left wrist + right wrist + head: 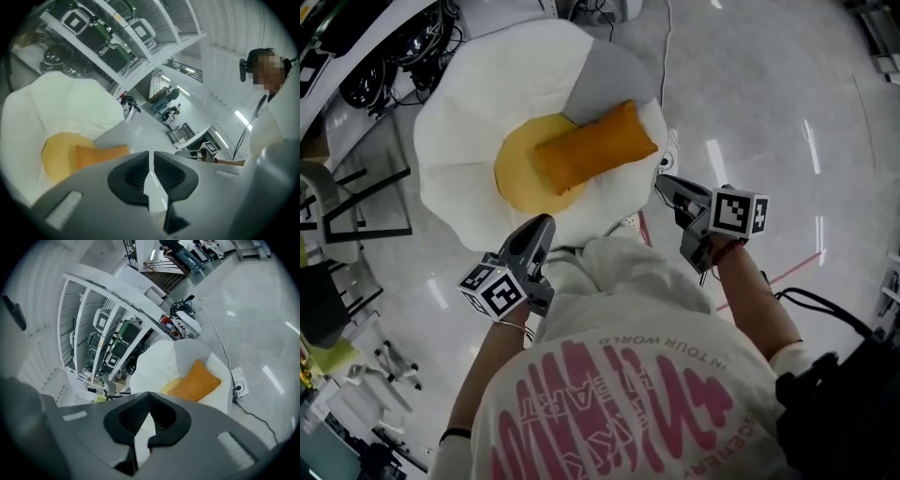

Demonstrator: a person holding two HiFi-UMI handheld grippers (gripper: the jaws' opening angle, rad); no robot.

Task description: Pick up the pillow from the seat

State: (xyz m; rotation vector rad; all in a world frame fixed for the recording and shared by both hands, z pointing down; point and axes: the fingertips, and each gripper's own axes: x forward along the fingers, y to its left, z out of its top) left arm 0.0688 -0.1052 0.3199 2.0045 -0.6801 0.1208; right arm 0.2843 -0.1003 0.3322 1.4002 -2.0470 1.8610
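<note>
Left gripper [544, 226]: in its own view [150, 155] the jaws stand apart by only a narrow slit, with nothing between them and nothing touching the pads. Right gripper [662, 184]: in its own view [149, 395] the jaw tips meet; it is closed and empty. Neither tool is in contact with any object. From the head view, both grippers are held out in front of the person's torso and point toward the seat [464, 141]. The left one is lower in that view, with its marker cube [497, 292] nearest the body. The right one is on the opposite side, with its marker cube [739, 213] above the wrist. Both forearms are bare and extended forward, the right forearm [761, 292] angled inward toward the seat. The pillow [595, 146], orange and oblong, lies on the white seat. One end rests on the round yellow cushion [512, 180] and the other leans toward the grey back panel [615, 79]. It is apart from both grippers. It appears beyond the left jaws in the left gripper view [101, 153] and beyond the right jaws in the right gripper view [197, 380]. A white power strip [239, 381] lies on the floor [769, 103] just beside the seat.
</note>
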